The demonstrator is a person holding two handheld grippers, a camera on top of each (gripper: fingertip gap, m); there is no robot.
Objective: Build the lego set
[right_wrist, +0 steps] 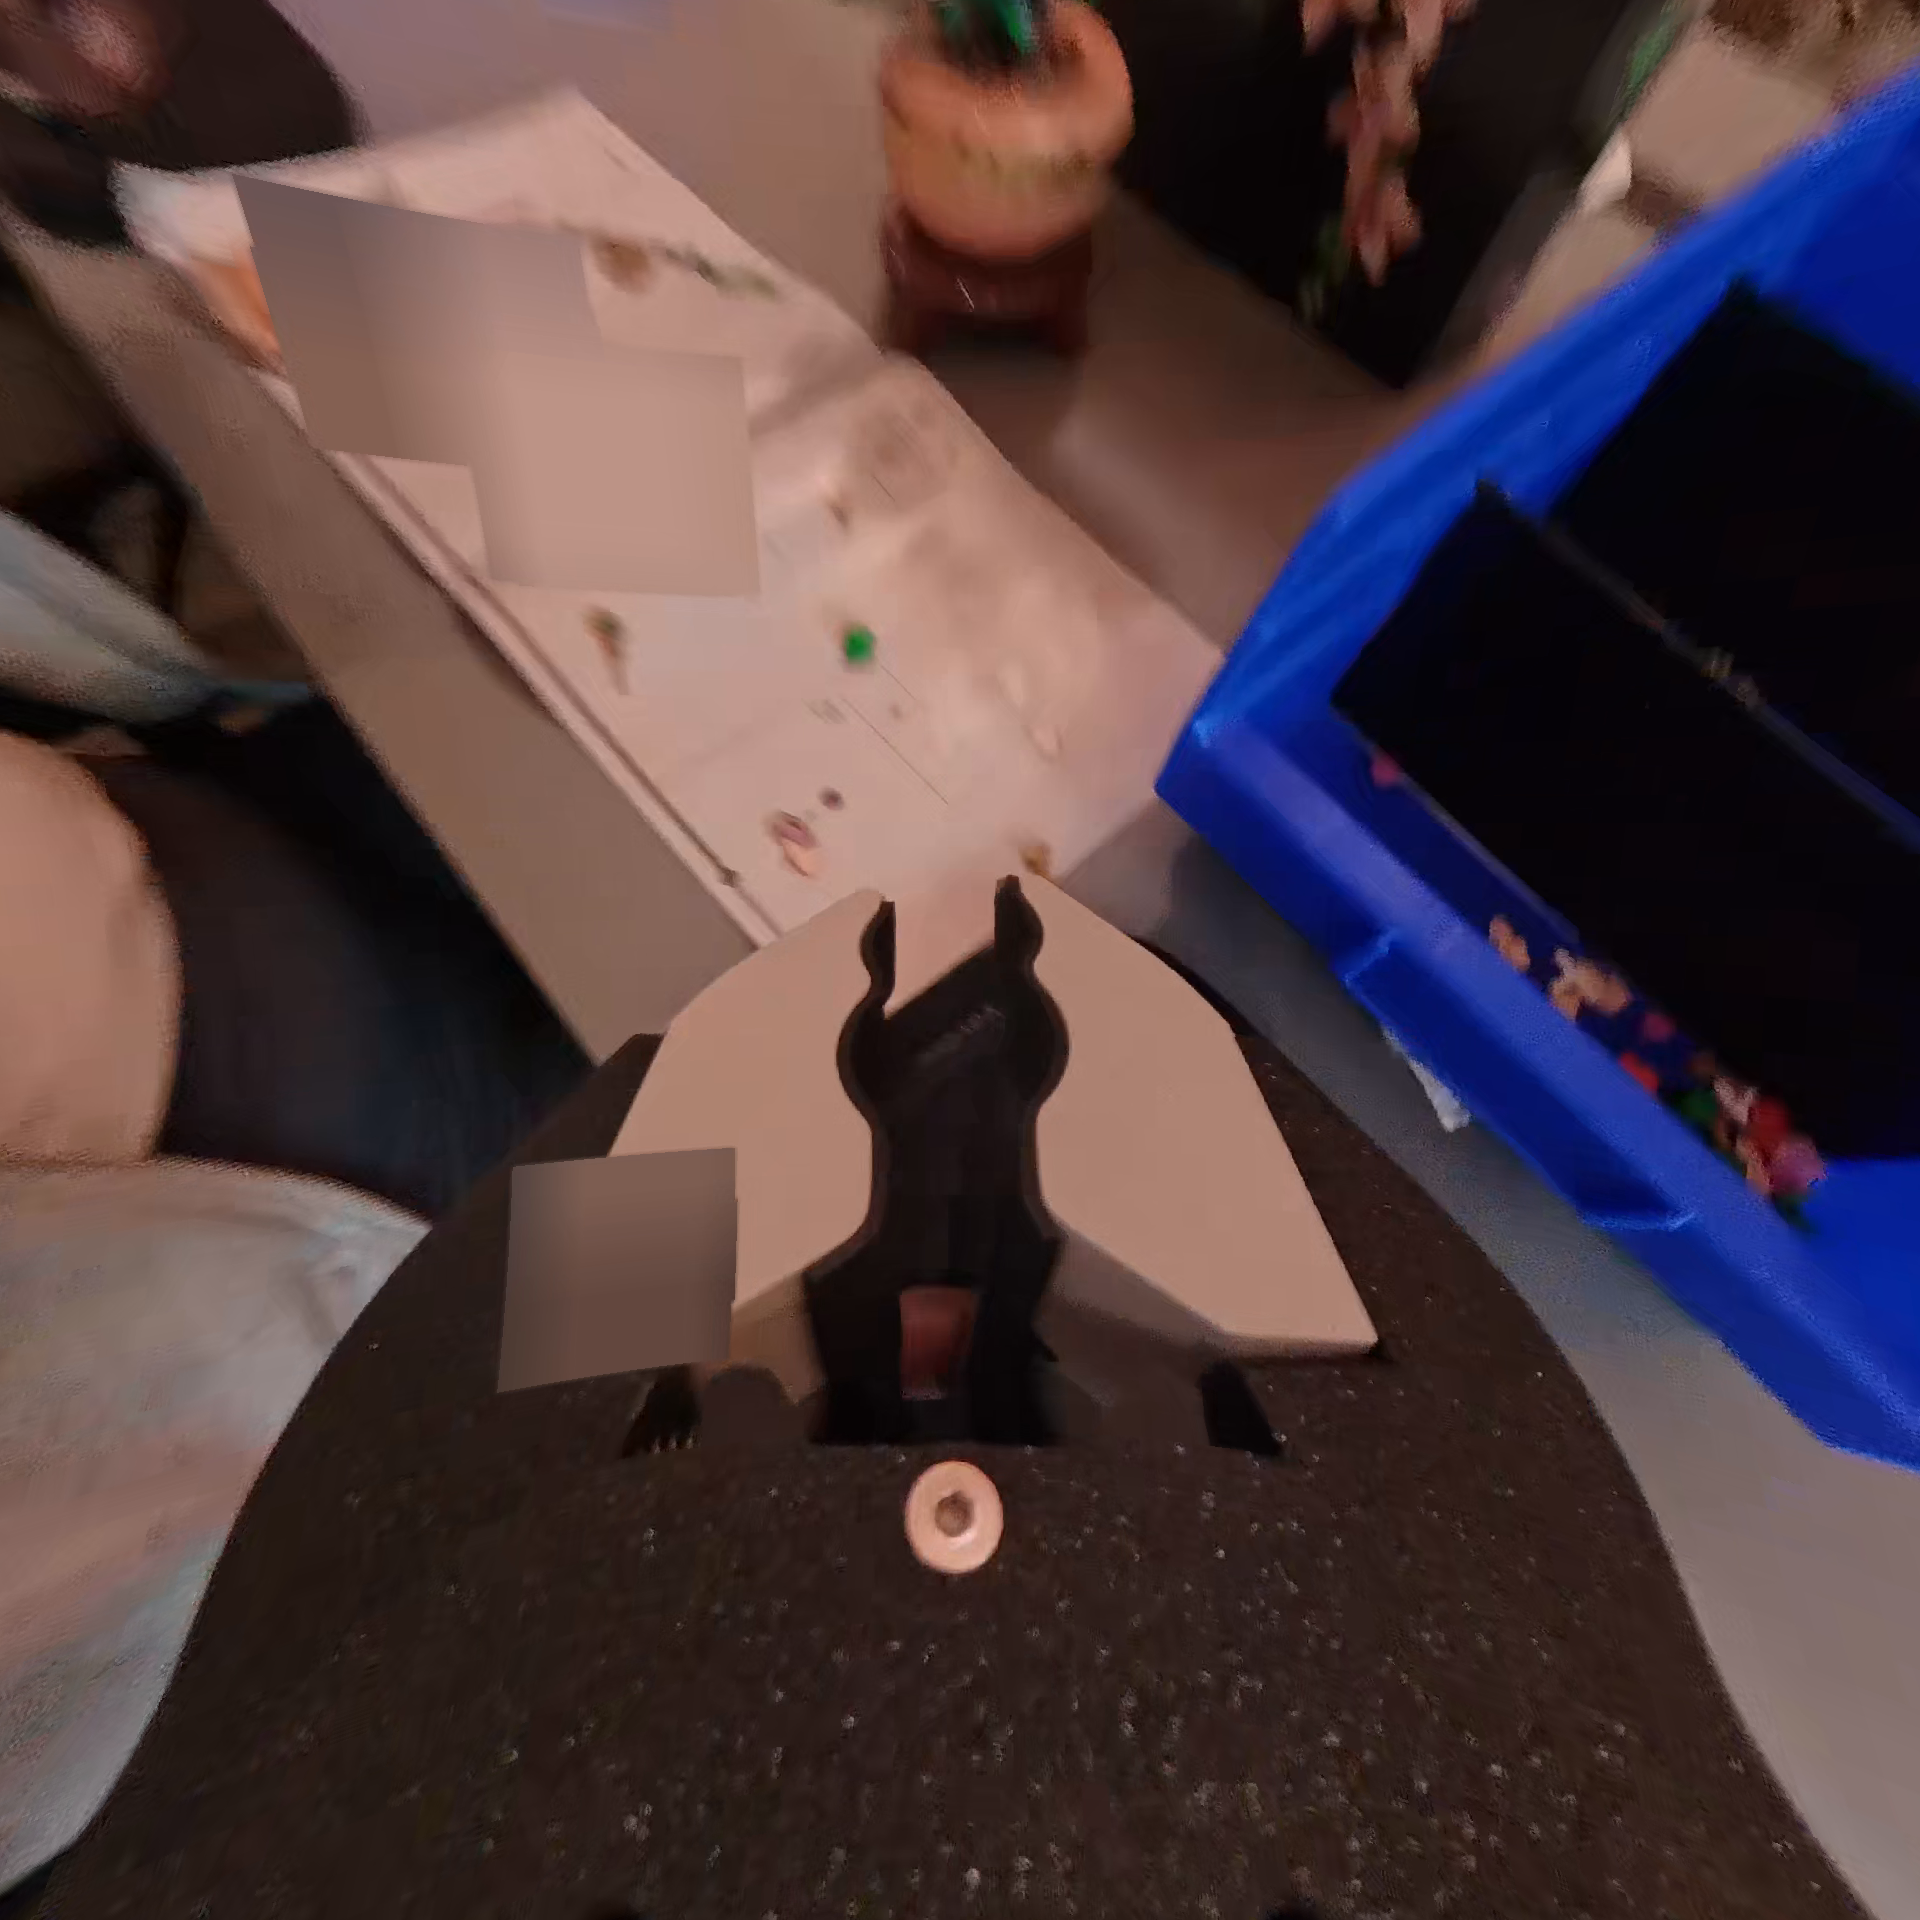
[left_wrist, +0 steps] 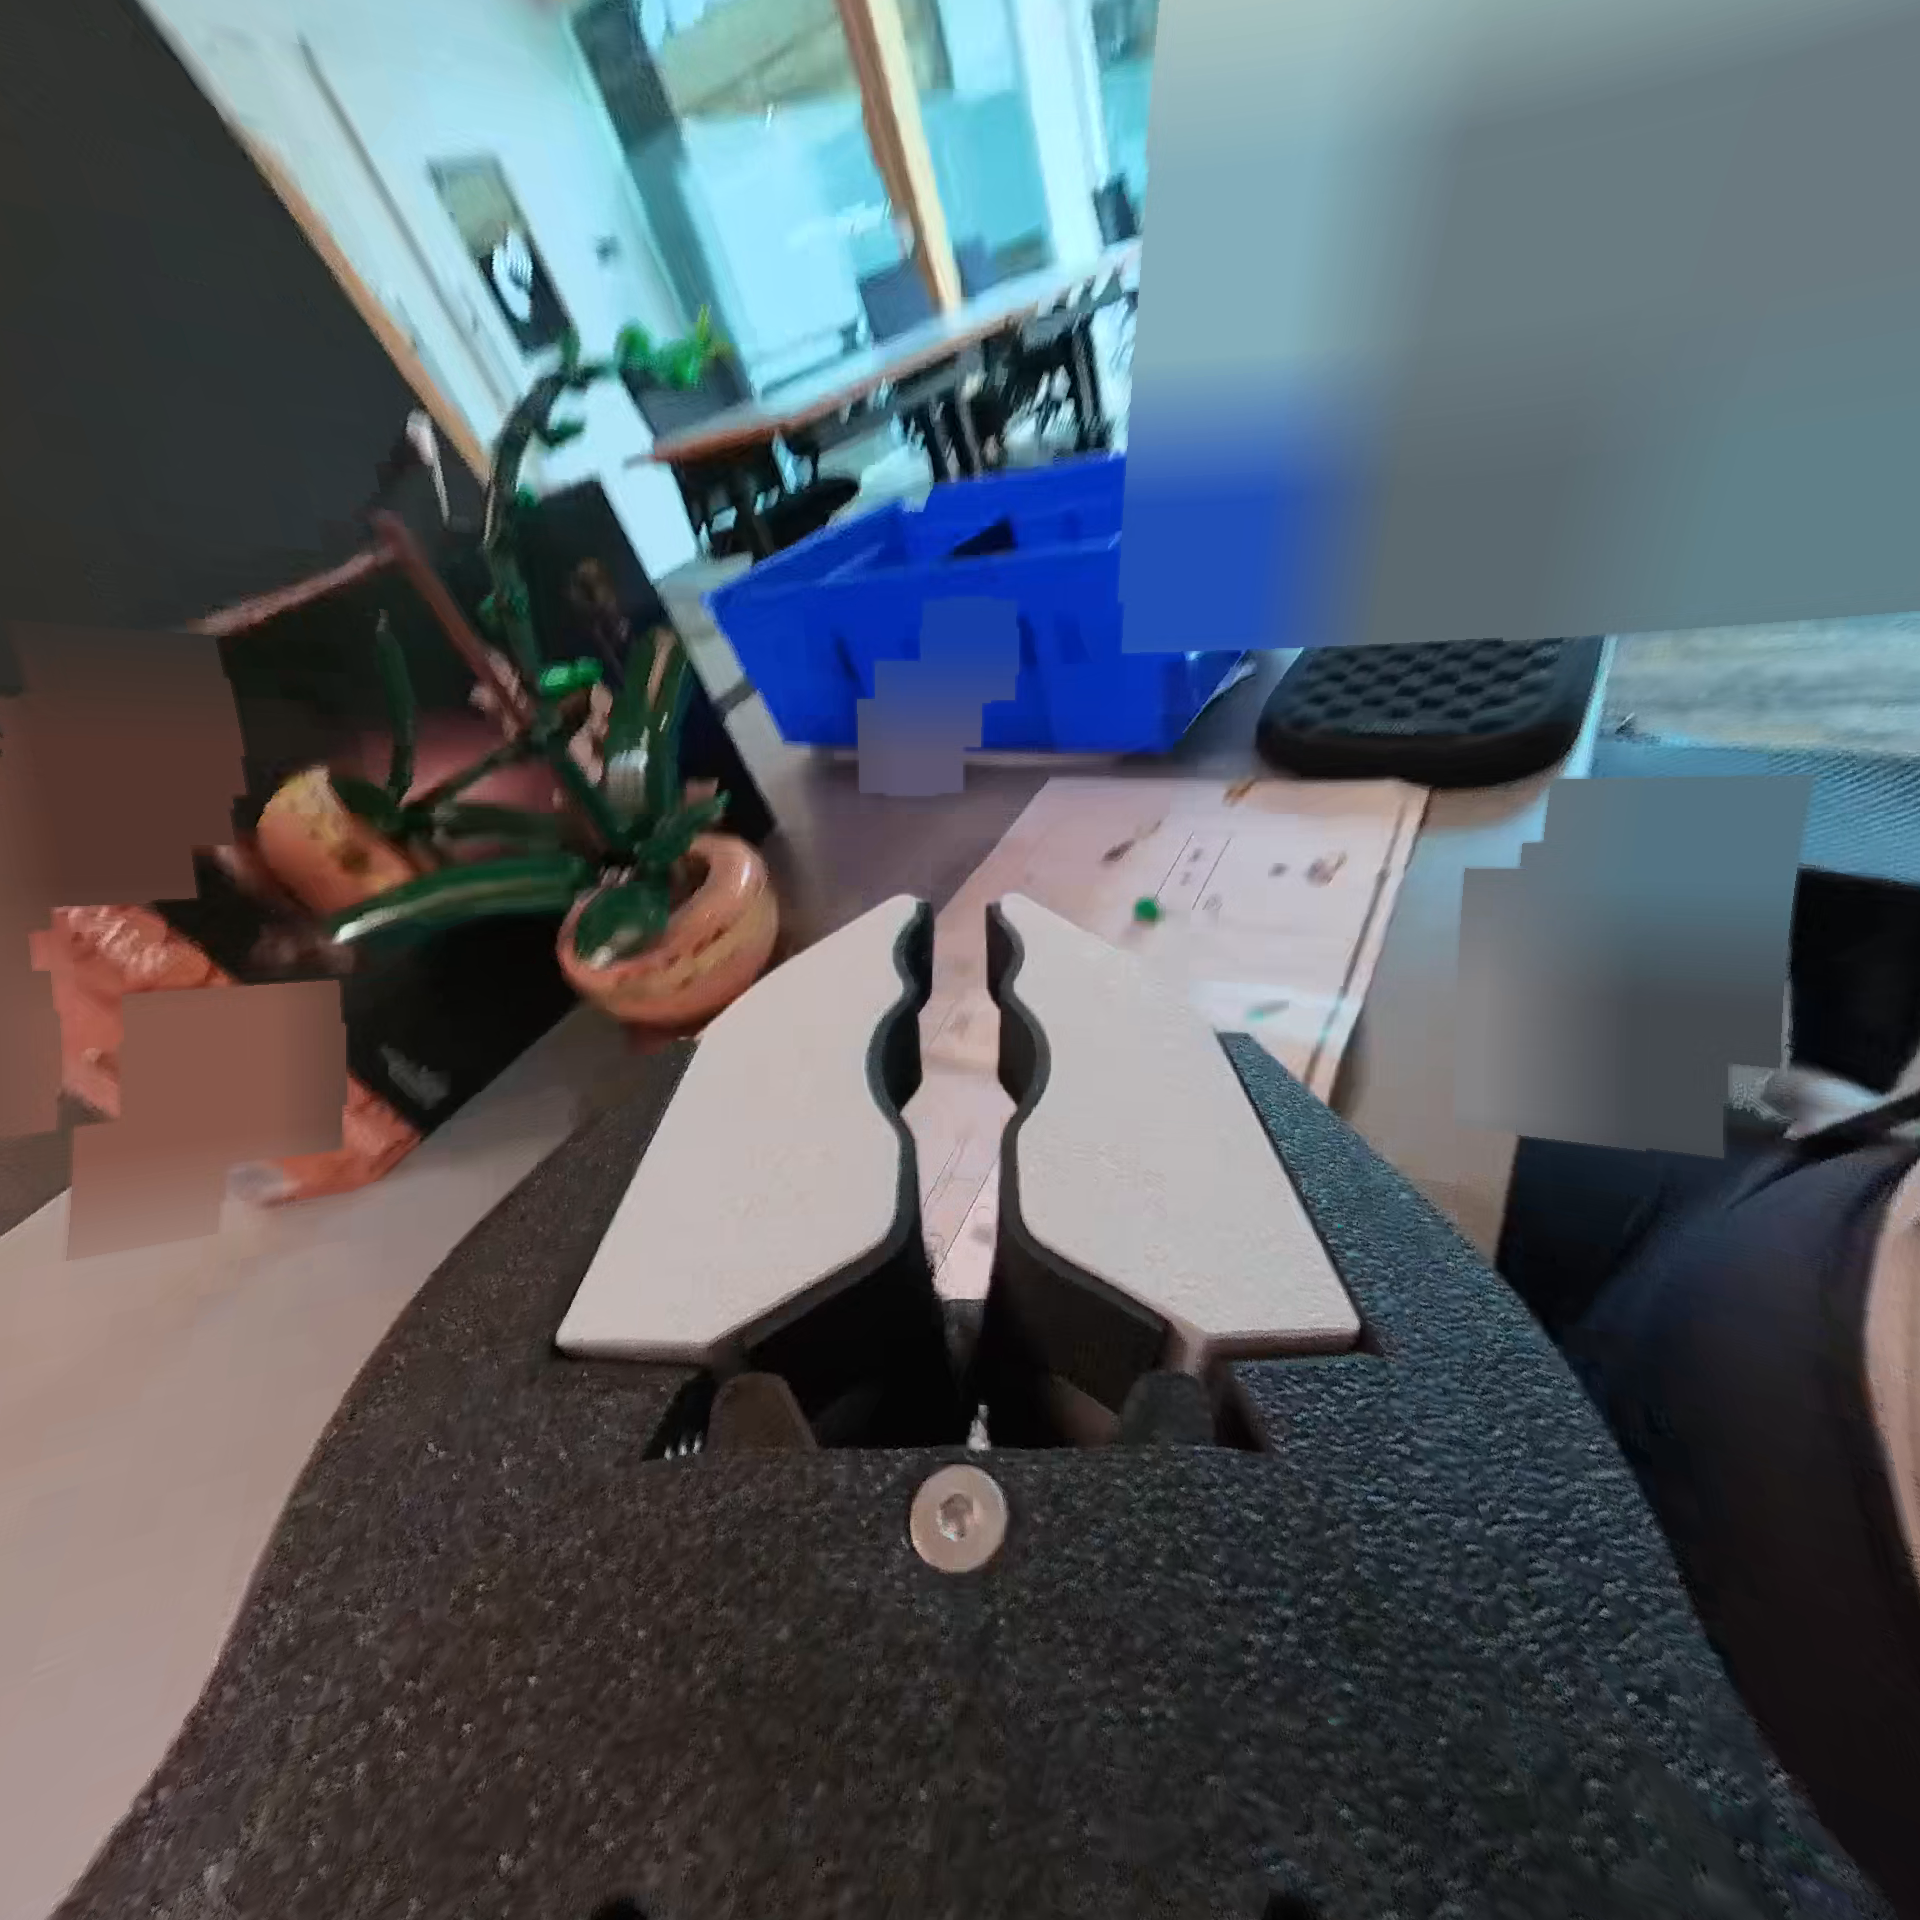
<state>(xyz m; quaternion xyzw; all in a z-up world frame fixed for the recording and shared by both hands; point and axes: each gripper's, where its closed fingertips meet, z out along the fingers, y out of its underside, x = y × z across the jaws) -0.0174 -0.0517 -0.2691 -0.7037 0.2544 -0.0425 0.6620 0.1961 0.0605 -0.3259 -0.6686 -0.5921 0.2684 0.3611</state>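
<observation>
On my left wrist view, far off to the left of the fingers, sits the lego plant (left_wrist: 582, 790) in its tan pot (left_wrist: 675, 935), green leaves spilling out and a tall stem rising behind. My left gripper (left_wrist: 958, 914) has its fingers a narrow gap apart with nothing between them; through the gap I see the instruction booklet (left_wrist: 1195, 914) lying open under and ahead of the tips. A small green piece (left_wrist: 1146, 910) rests on the page just right of the tips. Beyond the fingers stands the blue bin (left_wrist: 883, 644); I cannot tell its contents from here. A black padded rest (left_wrist: 1429, 707) lies ahead to the right.

On my right wrist view, the same booklet (right_wrist: 831, 582) stretches ahead-left of the fingers, the green piece (right_wrist: 856, 644) on it. The pot (right_wrist: 1003, 135) stands far ahead. My right gripper (right_wrist: 943, 920) is spread wider, empty. Right of the fingers the blue bin (right_wrist: 1351, 831) shows dark divided compartments; the nearest holds a scatter of small pink, red and green pieces (right_wrist: 1714, 1112).
</observation>
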